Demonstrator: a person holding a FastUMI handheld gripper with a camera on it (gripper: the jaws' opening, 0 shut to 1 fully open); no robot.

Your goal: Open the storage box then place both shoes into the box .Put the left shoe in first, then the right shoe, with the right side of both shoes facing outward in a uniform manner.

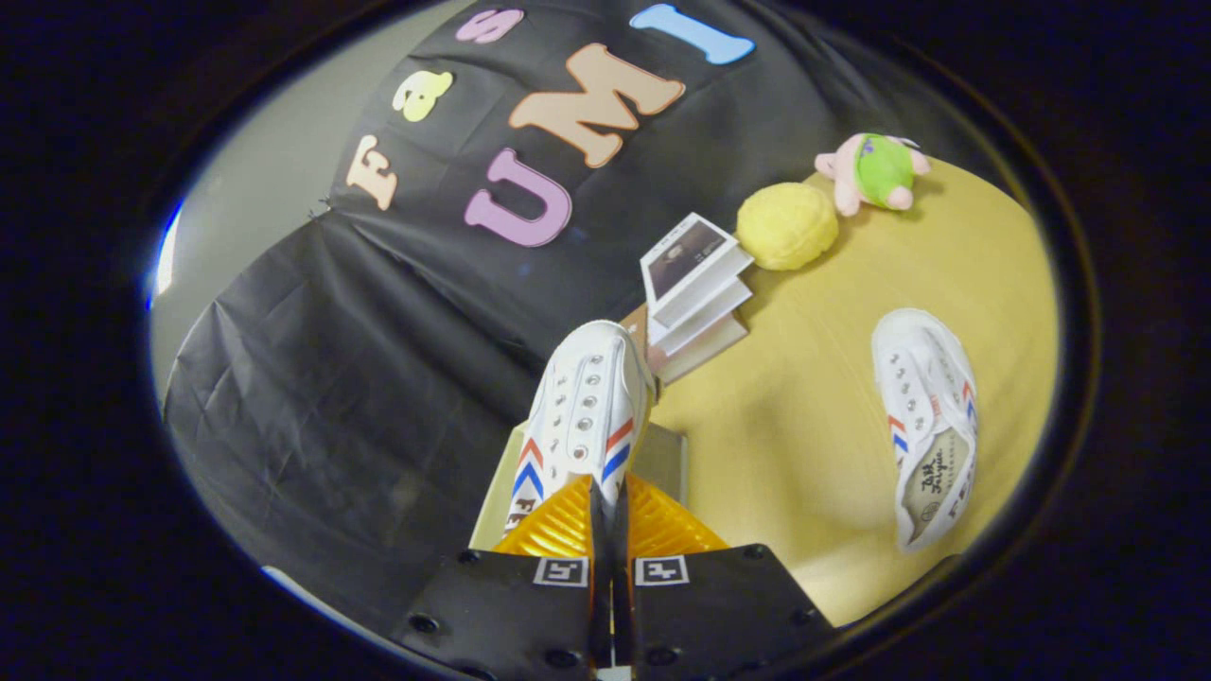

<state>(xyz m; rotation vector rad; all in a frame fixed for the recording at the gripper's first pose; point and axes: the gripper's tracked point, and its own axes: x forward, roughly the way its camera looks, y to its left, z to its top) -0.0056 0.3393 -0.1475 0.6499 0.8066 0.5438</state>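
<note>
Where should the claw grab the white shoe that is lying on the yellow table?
The claw is shut on one white canvas shoe with red and blue stripes. The other white shoe lies on the yellow table with its opening facing up. Probably best to come from above and pinch the thin rim of that opening, as that edge fits between the fingers.

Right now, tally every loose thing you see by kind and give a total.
Shoes: 2, one pinched in the gripper, one on the table
Books: 3, stacked
Plush toys: 2, yellow and pink-green
Total: 7
</note>
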